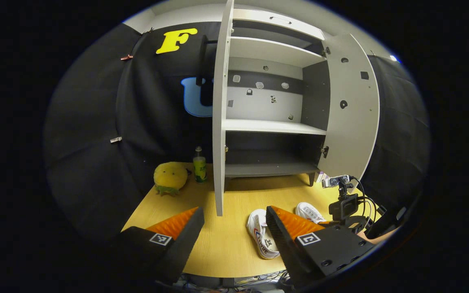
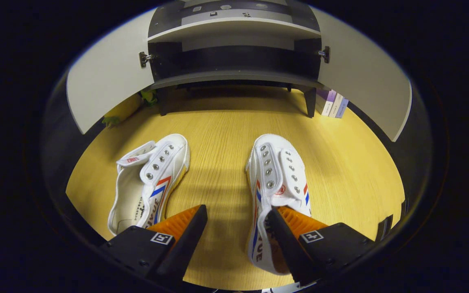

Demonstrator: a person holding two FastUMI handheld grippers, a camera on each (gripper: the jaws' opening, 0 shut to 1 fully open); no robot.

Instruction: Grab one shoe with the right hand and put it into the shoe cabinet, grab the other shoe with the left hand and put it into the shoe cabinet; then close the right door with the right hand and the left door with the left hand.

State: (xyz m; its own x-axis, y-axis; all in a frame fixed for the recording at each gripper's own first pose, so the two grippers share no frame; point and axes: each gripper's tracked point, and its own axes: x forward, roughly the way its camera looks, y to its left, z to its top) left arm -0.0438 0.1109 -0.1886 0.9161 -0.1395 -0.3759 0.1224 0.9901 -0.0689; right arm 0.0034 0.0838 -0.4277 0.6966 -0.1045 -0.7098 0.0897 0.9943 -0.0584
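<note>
right gripper (image 2: 236, 228) gaping, one finger dipping inside right sneaker's (image 2: 277, 179) collar to pinch its sidewall | left gripper (image 1: 234, 230) open, idling | left sneaker (image 2: 149, 179) lying beside on tabletop (image 2: 218, 130) | shoe cabinet (image 1: 271, 126) doors standing wide for loading

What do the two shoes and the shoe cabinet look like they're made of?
The shoes look like white canvas: matte woven uppers, metal eyelets, red and blue stripes. The shoe cabinet looks like laminated board, probably particleboard: flat matte grey-white panels and metal hinges.

Shoe (image 2: 259, 240) sidewall lettering partly legible: "UE"
</note>
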